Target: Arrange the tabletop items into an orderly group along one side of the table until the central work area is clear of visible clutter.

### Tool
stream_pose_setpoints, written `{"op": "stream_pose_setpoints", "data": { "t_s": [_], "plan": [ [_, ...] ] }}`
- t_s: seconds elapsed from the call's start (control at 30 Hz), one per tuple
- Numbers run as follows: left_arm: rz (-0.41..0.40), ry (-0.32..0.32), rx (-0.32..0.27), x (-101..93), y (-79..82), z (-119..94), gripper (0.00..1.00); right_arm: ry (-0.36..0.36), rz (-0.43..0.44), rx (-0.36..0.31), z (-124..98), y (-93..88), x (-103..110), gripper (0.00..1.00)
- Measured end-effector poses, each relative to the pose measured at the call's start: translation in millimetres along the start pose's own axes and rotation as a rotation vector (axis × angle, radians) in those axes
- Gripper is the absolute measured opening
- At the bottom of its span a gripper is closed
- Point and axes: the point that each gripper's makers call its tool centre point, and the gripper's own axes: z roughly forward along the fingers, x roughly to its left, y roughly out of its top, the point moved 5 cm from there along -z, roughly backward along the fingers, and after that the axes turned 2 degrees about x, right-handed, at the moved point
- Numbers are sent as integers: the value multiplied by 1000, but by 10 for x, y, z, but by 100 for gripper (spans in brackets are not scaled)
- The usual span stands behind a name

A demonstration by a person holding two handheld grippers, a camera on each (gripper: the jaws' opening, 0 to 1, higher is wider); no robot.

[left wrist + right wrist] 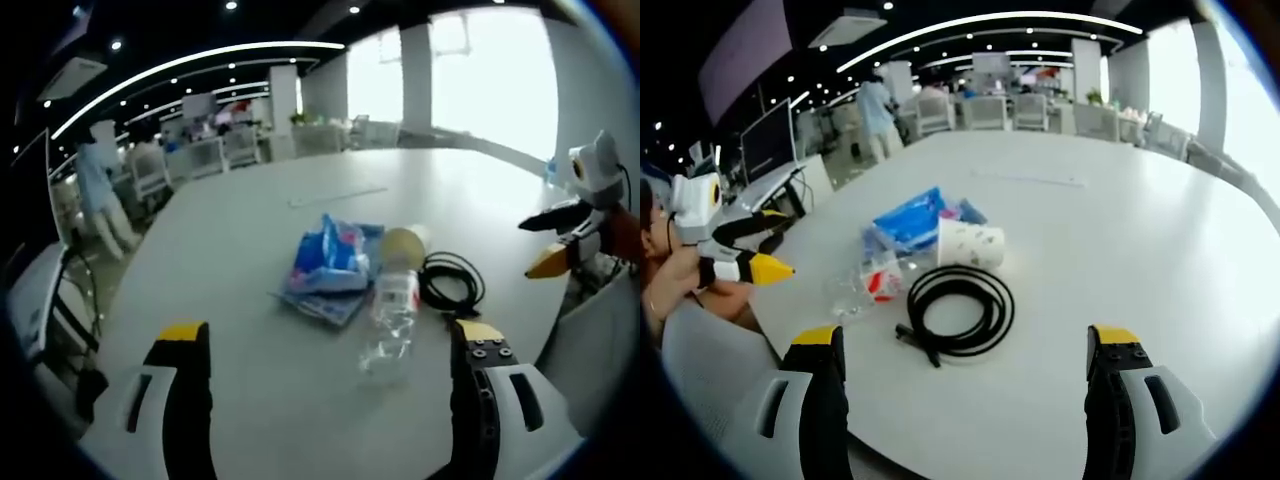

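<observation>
Left gripper view, nearest first: left gripper with jaws spread wide, yellow tips well apart, nothing held. Just beyond, on the white counter, a clear plastic bottle lying on its side with a red-and-white label. Beside it to the right, a coil of black cable. Touching the bottle's far end, a paper cup tipped over, open mouth toward the camera. Left of the cup, a blue snack bag resting on a flat blue packet. Off the counter's right edge, the right gripper (yellow tip pointing inward), apart from everything. Far back, office chairs, desks and bright windows.

Right gripper view, nearest first: right gripper, jaws likewise wide open and empty. Ahead, the cable coiled flat; bottle to its left, cup just behind it, snack bag behind that. All four clustered near the counter's near edge. At far left, the left gripper in a person's hand, off the counter. Beyond, a person standing among desks.
</observation>
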Motion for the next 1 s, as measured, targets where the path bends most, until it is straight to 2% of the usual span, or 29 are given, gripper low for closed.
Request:
{"op": "stream_pose_setpoints", "data": {
  "t_s": [0.23, 0.37, 0.53, 1.0],
  "plan": [
    [0, -4, -1, -12, 1, 7, 97, 3, -22, -21, -10, 37, 31, 99],
    [3, -1, -4, -1, 11, 7, 96, 7, -43, -1, 14, 15, 46, 99],
    [-5, 4, -7, 16, 16, -4, 96, 15, -59, -19, 13, 46, 82, 99],
    [-7, 5, -16, 10, 33, -15, 96, 34, -84, -13, 31, 39, 124, 99]
  ]
}}
